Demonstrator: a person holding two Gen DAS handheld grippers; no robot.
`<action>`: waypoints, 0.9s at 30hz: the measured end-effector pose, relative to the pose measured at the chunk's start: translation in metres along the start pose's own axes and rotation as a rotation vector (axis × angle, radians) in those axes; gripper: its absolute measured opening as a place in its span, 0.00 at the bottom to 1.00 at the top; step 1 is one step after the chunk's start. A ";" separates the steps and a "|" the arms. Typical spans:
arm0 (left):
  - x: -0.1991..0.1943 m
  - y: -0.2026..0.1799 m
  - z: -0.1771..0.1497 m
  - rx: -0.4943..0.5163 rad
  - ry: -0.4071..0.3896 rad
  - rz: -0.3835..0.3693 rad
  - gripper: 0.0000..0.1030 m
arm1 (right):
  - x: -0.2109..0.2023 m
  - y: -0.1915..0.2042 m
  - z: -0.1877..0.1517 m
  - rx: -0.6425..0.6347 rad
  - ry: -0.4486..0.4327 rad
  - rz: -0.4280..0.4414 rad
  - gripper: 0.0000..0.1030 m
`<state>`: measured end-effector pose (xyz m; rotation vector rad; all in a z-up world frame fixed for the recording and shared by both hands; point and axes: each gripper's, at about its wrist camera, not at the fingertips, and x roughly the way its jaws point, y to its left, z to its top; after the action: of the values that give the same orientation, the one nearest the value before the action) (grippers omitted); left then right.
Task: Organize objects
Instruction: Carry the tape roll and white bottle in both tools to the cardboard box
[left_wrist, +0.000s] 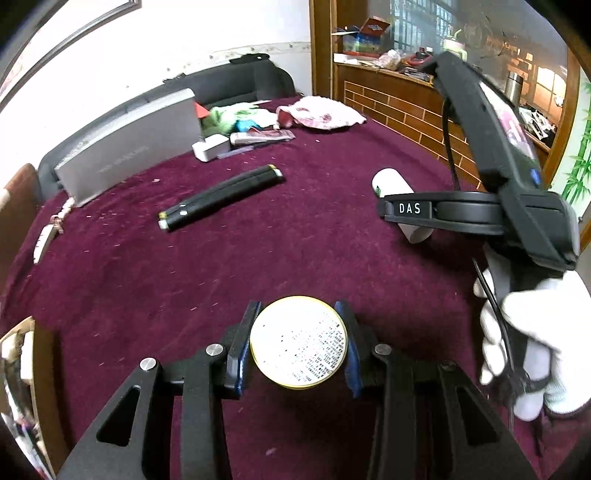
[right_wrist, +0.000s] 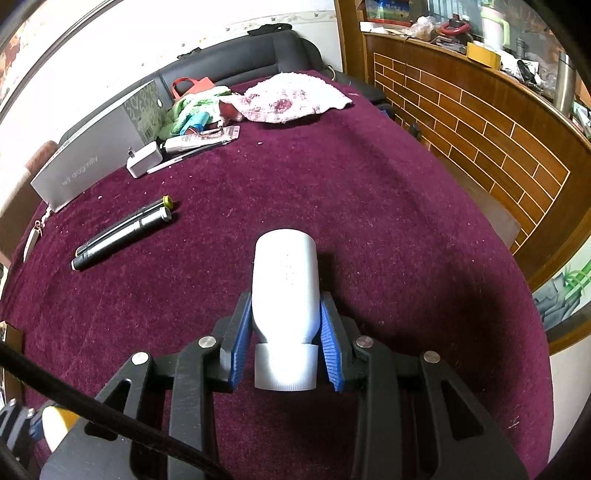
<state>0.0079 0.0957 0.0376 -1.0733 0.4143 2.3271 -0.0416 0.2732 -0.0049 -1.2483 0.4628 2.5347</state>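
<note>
Left gripper pinching round tin, lifted over maroon tablecloth. Right gripper clamped on white bottle (cap toward camera). Two black markers lying left, grey box beyond, stained cloth far back.

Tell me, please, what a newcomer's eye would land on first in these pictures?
Probably the round tin, clamped between the left gripper low over the maroon tablecloth. Next, the white bottle gripped by the right gripper, and the two black markers lying side by side mid-table.
</note>
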 end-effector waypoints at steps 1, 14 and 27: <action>-0.004 0.002 -0.002 -0.003 -0.002 0.004 0.33 | 0.000 0.000 -0.001 0.001 -0.003 -0.002 0.31; -0.053 0.013 -0.023 -0.002 -0.051 0.024 0.33 | -0.026 0.003 -0.018 -0.005 0.031 0.045 0.31; -0.090 0.015 -0.047 -0.017 -0.099 -0.018 0.33 | -0.090 0.023 -0.071 -0.107 0.021 0.083 0.31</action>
<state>0.0763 0.0301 0.0779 -0.9603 0.3463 2.3599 0.0533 0.2146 0.0294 -1.3200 0.3965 2.6493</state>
